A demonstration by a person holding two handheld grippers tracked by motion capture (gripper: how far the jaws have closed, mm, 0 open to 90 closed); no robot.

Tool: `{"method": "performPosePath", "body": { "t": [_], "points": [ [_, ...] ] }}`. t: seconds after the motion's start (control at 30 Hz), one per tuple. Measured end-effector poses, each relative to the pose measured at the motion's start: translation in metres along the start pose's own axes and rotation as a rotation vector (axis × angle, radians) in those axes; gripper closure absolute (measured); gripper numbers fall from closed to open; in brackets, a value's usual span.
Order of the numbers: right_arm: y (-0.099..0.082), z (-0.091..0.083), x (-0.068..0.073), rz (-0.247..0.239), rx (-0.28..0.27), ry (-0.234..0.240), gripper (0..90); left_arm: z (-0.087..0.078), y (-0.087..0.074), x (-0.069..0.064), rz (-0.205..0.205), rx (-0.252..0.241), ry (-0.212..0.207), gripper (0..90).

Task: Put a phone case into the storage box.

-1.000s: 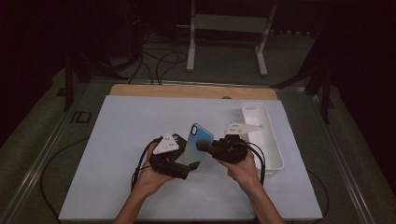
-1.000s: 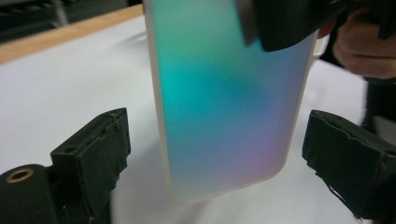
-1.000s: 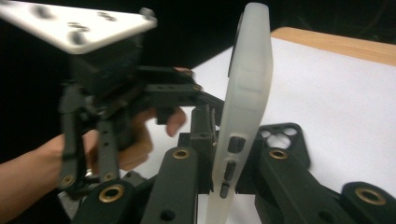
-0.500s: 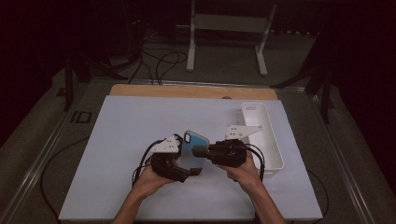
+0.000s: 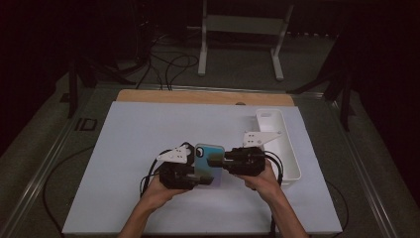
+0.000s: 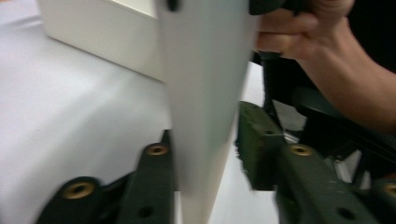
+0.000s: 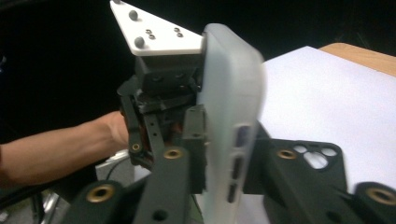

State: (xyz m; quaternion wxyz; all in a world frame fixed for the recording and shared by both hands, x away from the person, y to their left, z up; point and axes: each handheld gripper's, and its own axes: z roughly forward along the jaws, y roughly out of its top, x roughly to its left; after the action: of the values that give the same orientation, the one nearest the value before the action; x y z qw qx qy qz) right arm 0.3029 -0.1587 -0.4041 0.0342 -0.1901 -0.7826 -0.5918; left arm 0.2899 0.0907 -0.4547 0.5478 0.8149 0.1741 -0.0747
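The phone in its translucent, blue-tinted soft case (image 5: pixel 207 165) was held up off the white table mat (image 5: pixel 124 148), toward the mat's near edge and about midway along it, bridged between the two grippers. The left gripper (image 5: pixel 194 171) had just been closing, and in the left gripper view its black jaws stood on either side of the case's pale back (image 6: pixel 205 93), one jaw against it and the other at most barely touching, so the pinch looked thin. The right gripper (image 5: pixel 218 161) had just been opening a little; in the right gripper view its jaws sat close on the case's rounded edge with the side buttons (image 7: pixel 236 140). The likely trouble was a hand-over gone loose: if the right jaws let go before the left pinch was firm, the smooth case could pivot or slide out and drop onto the mat. The long white plastic tray (image 5: pixel 289 163) along the mat's right edge stood just beside the right hand (image 5: pixel 260 181), close enough to knock.
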Motion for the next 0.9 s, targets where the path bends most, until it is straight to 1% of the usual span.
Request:
{"method": "performPosePath", "body": {
  "t": [0.1, 0.2, 0.27, 0.33, 0.37, 0.4, 0.43, 0.47, 0.5, 0.53, 0.6, 0.67, 0.7, 0.73, 0.77, 0.8, 0.83, 0.87, 0.9],
  "points": [
    [0.000, -0.001, -0.001, -0.004, 0.007, -0.006, 64.5, 0.001, 0.000, -0.001, 0.004, -0.003, -0.014, 83.9],
    [0.000, 0.001, 0.002, -0.027, 0.014, -0.035, 58.5, 0.001, 0.001, -0.002, 0.011, -0.002, 0.001, 85.3],
    [0.000, 0.003, 0.004, -0.043, 0.029, -0.055, 53.5, -0.001, 0.002, -0.003, 0.018, -0.011, 0.017, 85.9],
    [-0.001, 0.005, 0.005, -0.048, 0.039, -0.073, 49.8, -0.002, 0.003, -0.004, 0.027, -0.009, 0.033, 86.1],
    [-0.001, 0.005, 0.005, -0.048, 0.039, -0.073, 49.8, -0.002, 0.003, -0.004, 0.027, -0.009, 0.033, 86.1],
    [-0.001, 0.006, 0.005, -0.061, 0.049, -0.085, 45.3, -0.003, 0.003, -0.005, 0.032, -0.008, 0.056, 86.1],
    [-0.001, 0.006, 0.005, -0.061, 0.049, -0.085, 45.3, -0.003, 0.003, -0.005, 0.032, -0.008, 0.056, 86.1],
    [-0.001, 0.007, 0.006, -0.062, 0.056, -0.097, 43.3, -0.003, 0.003, -0.005, 0.037, -0.008, 0.067, 86.1],
    [-0.001, 0.008, 0.008, -0.070, 0.066, -0.115, 37.0, -0.003, 0.004, -0.006, 0.038, -0.011, 0.090, 86.1],
    [-0.001, 0.009, 0.008, -0.071, 0.072, -0.127, 35.3, -0.004, 0.004, -0.006, 0.034, -0.021, 0.105, 86.1],
    [-0.002, 0.010, 0.009, -0.065, 0.086, -0.149, 31.8, -0.006, 0.005, -0.005, 0.025, -0.030, 0.134, 86.0],
    [-0.002, 0.011, 0.009, -0.049, 0.094, -0.168, 29.0, -0.008, 0.005, -0.004, 0.023, -0.030, 0.166, 86.1],
    [-0.003, 0.011, 0.008, -0.052, 0.097, -0.179, 27.8, -0.008, 0.005, -0.004, 0.023, -0.030, 0.166, 86.1],
    [-0.003, 0.011, 0.008, -0.052, 0.097, -0.179, 27.8, -0.009, 0.005, -0.004, 0.020, -0.032, 0.177, 86.1],
    [-0.003, 0.010, 0.009, -0.040, 0.098, -0.206, 24.9, -0.009, 0.005, -0.004, 0.017, -0.034, 0.205, 86.0],
    [-0.003, 0.010, 0.008, -0.038, 0.095, -0.217, 23.2, -0.009, 0.005, -0.004, 0.014, -0.033, 0.212, 86.0],
    [-0.003, 0.010, 0.008, -0.033, 0.093, -0.232, 21.4, -0.009, 0.005, -0.004, 0.015, -0.033, 0.232, 86.0],
    [-0.003, 0.010, 0.009, -0.029, 0.088, -0.245, 20.5, -0.009, 0.005, -0.004, 0.015, -0.033, 0.232, 86.0],
    [-0.003, 0.010, 0.009, -0.026, 0.085, -0.253, 19.9, -0.008, 0.005, -0.004, 0.012, -0.032, 0.248, 86.0]
  ]
}}
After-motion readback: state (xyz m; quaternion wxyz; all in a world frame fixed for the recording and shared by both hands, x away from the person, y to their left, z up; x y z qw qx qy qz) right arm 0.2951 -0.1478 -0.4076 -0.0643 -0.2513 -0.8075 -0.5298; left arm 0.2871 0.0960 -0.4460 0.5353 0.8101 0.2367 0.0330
